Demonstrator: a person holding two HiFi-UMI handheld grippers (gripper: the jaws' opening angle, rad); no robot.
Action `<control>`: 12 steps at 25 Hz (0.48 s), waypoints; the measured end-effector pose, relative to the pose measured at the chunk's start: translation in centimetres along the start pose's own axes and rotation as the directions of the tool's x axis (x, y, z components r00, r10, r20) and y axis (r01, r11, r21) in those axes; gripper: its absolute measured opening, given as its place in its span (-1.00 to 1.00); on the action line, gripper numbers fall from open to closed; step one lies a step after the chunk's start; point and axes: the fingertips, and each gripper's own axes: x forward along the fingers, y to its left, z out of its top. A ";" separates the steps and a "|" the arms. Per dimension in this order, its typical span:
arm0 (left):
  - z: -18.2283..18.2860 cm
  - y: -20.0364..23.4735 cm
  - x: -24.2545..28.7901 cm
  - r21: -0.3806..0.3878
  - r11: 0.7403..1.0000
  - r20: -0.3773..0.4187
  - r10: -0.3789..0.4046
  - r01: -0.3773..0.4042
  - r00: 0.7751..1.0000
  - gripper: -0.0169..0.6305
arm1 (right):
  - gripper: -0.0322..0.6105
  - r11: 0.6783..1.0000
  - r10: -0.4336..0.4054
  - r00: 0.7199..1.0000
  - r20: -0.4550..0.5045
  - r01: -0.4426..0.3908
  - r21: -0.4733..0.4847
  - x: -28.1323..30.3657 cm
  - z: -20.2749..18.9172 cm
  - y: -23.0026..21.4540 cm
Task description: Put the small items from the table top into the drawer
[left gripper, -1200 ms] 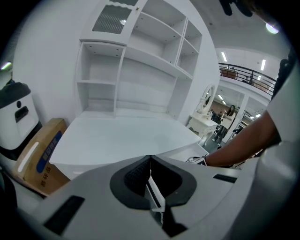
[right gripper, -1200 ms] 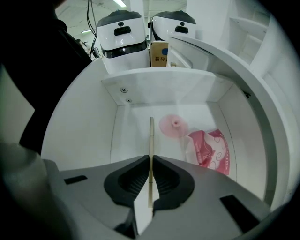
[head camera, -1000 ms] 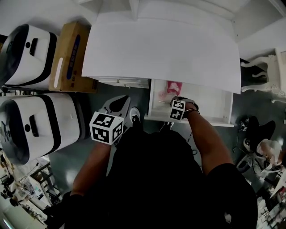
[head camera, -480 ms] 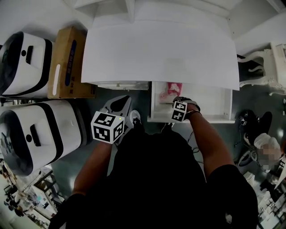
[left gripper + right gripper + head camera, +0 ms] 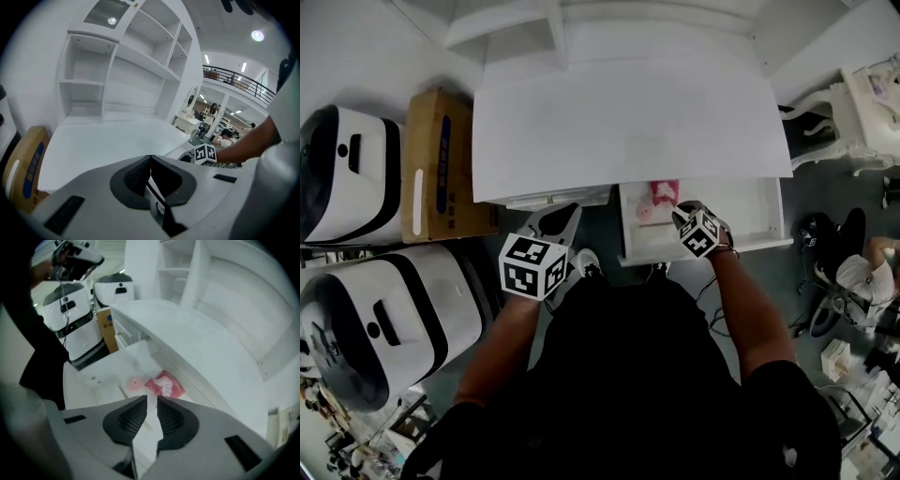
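Flat pink packet [image 5: 165,384] in smooth white drawer [image 5: 112,369]

Bright, even light; fisheye-warped edges

The bench [image 5: 628,122] hides the back of the drawer [image 5: 750,214] and part of the pink packet [image 5: 663,191]; its print is unreadable.

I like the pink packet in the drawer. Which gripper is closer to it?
Right. The right gripper hovers over the open drawer, just beside the pink packet; the left gripper is outside the drawer, off to the packet's left.
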 end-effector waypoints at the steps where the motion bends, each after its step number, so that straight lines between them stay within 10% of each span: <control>1: 0.1 0.2 -0.1 0.008 1.000 -0.001 -0.012 0.012 1.000 -0.91 | -0.70 0.997 -0.030 0.998 0.048 0.026 0.078 -1.1 0.9 -0.4; 6: 0.2 0.6 -0.2 0.043 0.997 -0.016 -0.069 0.069 0.998 -0.91 | -0.70 0.882 -0.171 0.949 0.266 0.027 0.470 -6.7 4.8 -0.7; 12: 0.3 0.0 0.1 0.082 0.986 -0.031 -0.144 0.146 0.989 -0.91 | -0.71 0.721 -0.305 0.881 0.361 -0.034 0.692 -12.3 6.7 0.2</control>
